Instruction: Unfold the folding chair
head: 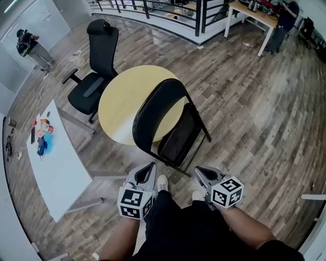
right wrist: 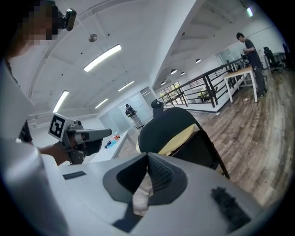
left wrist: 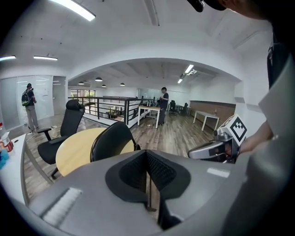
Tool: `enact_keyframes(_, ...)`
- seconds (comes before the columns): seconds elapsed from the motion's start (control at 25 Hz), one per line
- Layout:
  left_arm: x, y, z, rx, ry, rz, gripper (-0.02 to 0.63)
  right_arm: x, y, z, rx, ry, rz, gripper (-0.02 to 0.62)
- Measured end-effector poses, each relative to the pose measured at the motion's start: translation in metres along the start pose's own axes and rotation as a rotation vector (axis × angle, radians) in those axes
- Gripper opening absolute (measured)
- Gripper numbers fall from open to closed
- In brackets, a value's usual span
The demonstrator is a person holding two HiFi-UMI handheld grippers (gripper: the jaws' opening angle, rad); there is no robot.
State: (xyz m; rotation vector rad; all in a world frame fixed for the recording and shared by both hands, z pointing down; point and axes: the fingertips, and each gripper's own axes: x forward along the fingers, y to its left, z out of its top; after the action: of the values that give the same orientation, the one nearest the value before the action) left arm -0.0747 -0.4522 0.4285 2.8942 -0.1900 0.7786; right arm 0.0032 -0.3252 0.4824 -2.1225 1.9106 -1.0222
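Observation:
The black folding chair [head: 163, 114] stands on the wood floor just ahead of my feet, its curved backrest against the round yellow table [head: 119, 104]. Its seat [head: 178, 137] hangs steeply, close to the frame. My left gripper [head: 148, 166] hovers short of the chair's near left leg, shut and empty. At the near right leg, my right gripper [head: 197, 171] is shut too, with nothing held. Neither touches the chair. In the left gripper view the shut jaws [left wrist: 147, 162] point at the backrest [left wrist: 113, 140]. The right gripper view has its jaws [right wrist: 147, 173] below the chair [right wrist: 171, 126].
A black office chair [head: 94, 63] stands behind the round table. A white table [head: 58, 165] with small items runs along the left. A black railing [head: 153, 7] and a wooden desk [head: 252, 14] are at the back. A person [head: 31, 48] stands far left.

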Motion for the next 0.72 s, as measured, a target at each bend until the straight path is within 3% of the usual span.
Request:
enact_keyframes(0.28, 0.024, 0.083, 0.037, 0.082, -0.02, -0.045, 0.009, 0.044, -0.012, 0.012, 0.089, -0.029, -0.145, 0.005)
enact_keyframes(0.36, 0.033, 0.101, 0.044, 0.109, -0.012, -0.074, 0.058, 0.055, -0.012, 0.016, 0.118, -0.04, -0.176, 0.005)
enact_keyframes(0.56, 0.055, 0.146, 0.057, 0.199, 0.001, -0.092, 0.084, 0.084, -0.002, 0.021, 0.158, -0.056, -0.224, 0.005)
enact_keyframes(0.72, 0.098, 0.18, 0.06, 0.164, 0.04, -0.149, 0.13, 0.101, 0.006, 0.029, 0.134, -0.067, -0.254, 0.005)
